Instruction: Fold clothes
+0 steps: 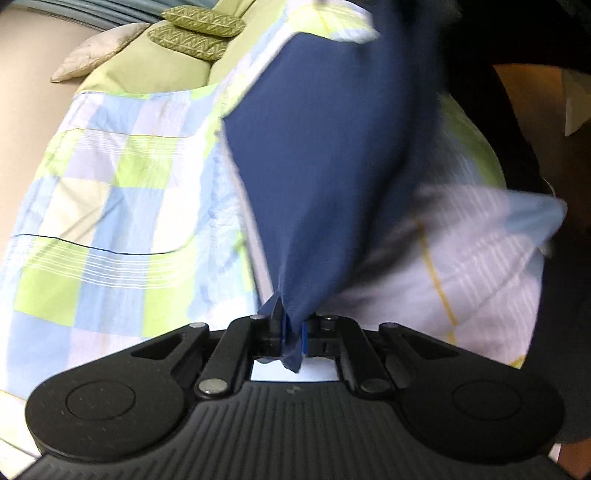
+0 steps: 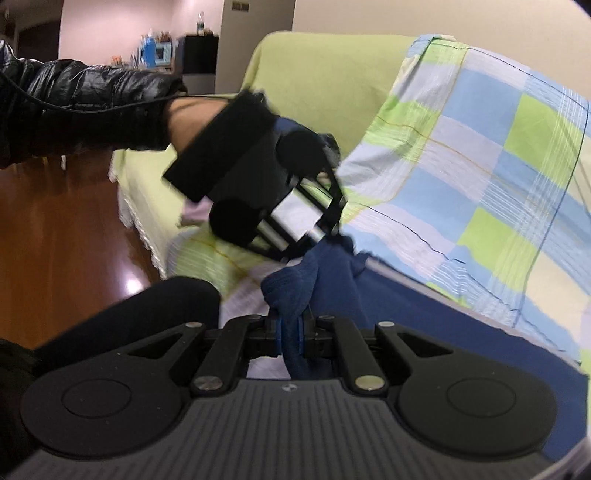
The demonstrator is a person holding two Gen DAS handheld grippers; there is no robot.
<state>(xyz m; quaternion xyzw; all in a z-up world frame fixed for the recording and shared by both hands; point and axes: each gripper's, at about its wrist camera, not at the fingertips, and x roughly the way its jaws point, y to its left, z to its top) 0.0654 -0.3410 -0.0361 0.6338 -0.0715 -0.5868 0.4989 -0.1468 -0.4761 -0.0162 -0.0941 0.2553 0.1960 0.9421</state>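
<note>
Both the left gripper [image 1: 293, 334] and right gripper [image 2: 290, 334] have jaws pinching the navy garment [image 1: 325, 147].

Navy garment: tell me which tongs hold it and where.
Both. The left tongs pinch a corner of the navy garment; the right tongs clamp a bunched edge.

We see a plain navy blue garment [image 1: 325, 155] lying on a checked sheet [image 1: 110, 206] of light blue, lime green, white and pale lilac squares crossed by thin white, yellow and dark lines. The sofa cover [image 2: 325, 70] is plain yellow-green. Two cushions [image 1: 199, 33] are olive with a pale zigzag pattern. Both grippers [image 1: 293, 332] [image 2: 290, 332] are black with blue pads, the sleeve [image 2: 85, 107] is glossy black, and the floor [image 2: 62, 229] is reddish brown.
</note>
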